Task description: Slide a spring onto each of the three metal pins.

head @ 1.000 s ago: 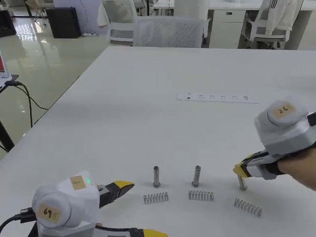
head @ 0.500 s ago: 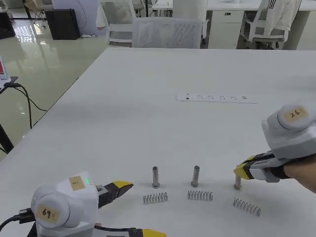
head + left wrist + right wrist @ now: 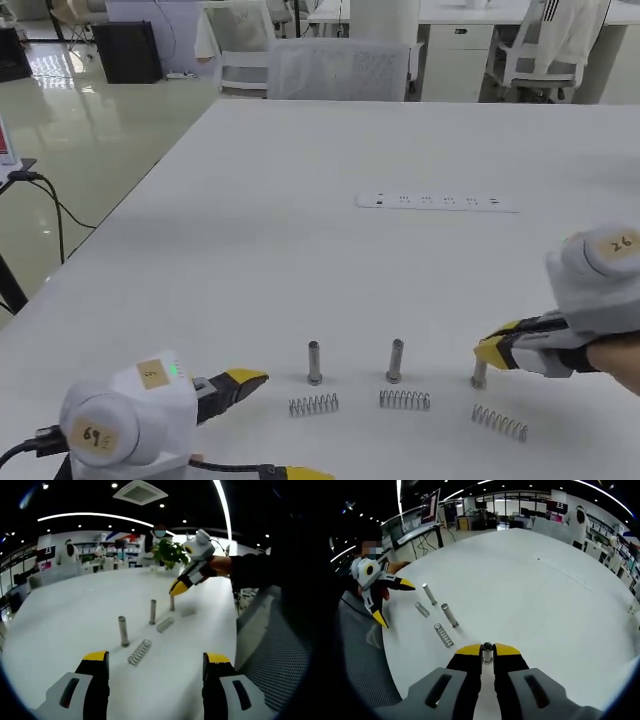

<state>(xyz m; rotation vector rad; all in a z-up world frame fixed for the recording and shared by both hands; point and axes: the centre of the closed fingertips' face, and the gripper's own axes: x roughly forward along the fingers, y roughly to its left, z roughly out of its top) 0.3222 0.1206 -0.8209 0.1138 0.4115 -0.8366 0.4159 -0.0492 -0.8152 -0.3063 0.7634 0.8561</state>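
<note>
Pinching rightmost pin [image 3: 479, 378], upright, in right gripper [image 3: 488, 350]. Hovering left gripper [image 3: 155, 658] agape, empty, well left. Spotting matching spring [image 3: 499, 422] flat just near of pin, axis left-right, nearest right gripper.

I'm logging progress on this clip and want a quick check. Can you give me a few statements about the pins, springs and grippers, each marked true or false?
1. All three springs lie on the table, none on a pin. True.
2. The left gripper holds a spring. False: its jaws are open and empty.
3. The right gripper is closed on the right pin. True.
4. The middle pin has fallen over. False: it stands upright.
</note>
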